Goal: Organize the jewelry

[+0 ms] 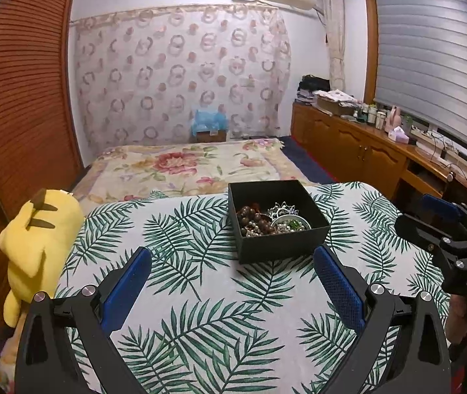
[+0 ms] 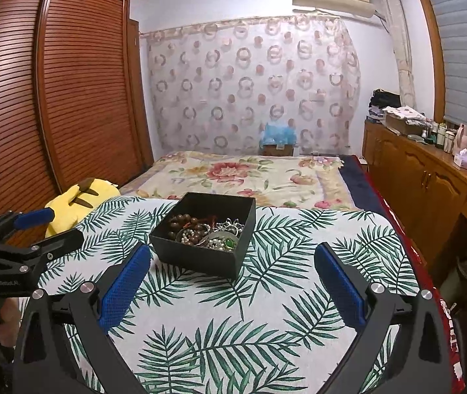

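A black open box (image 1: 282, 243) (image 2: 197, 259) stands on the palm-leaf cloth (image 1: 200, 295) (image 2: 233, 312). It holds a heap of jewelry (image 1: 271, 220) (image 2: 207, 231): brown wooden beads, pearl strands, silver pieces and a green stone. My left gripper (image 1: 233, 262) is open and empty, just short of the box's near side. My right gripper (image 2: 233, 259) is open and empty, with the box ahead and slightly left. Each gripper also shows in the other's view, the right one (image 1: 430, 216) at the right edge, the left one (image 2: 52, 226) at the left edge.
A yellow plush toy (image 1: 36, 239) (image 2: 82, 200) lies at the cloth's left edge. A bed with a floral blanket (image 1: 184, 167) (image 2: 249, 174) lies beyond. A wooden sideboard (image 1: 364, 151) (image 2: 430, 177) with bottles runs along the right. A louvred wardrobe (image 1: 19, 82) stands at the left.
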Available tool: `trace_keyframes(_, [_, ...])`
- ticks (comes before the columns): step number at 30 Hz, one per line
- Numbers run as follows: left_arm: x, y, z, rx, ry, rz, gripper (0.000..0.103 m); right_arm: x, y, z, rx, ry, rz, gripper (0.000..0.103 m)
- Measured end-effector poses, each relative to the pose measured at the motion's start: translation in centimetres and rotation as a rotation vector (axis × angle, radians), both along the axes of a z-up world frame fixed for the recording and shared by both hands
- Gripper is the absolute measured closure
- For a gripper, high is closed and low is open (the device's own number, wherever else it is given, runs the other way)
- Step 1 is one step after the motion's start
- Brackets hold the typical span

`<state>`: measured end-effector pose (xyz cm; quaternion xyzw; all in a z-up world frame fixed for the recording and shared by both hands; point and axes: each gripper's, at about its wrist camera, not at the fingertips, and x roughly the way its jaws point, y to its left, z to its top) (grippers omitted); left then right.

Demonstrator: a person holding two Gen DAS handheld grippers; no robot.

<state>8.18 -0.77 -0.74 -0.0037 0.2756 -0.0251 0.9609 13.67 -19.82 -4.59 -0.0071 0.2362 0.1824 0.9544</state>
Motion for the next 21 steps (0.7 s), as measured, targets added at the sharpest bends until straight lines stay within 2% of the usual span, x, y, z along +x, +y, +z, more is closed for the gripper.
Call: trace_keyframes(21, [-1.01,-0.17,0.68,0.000,-0.028,-0.002,0.008,-0.45,0.33,-0.19,0.014,-0.006,-0.012,0.003])
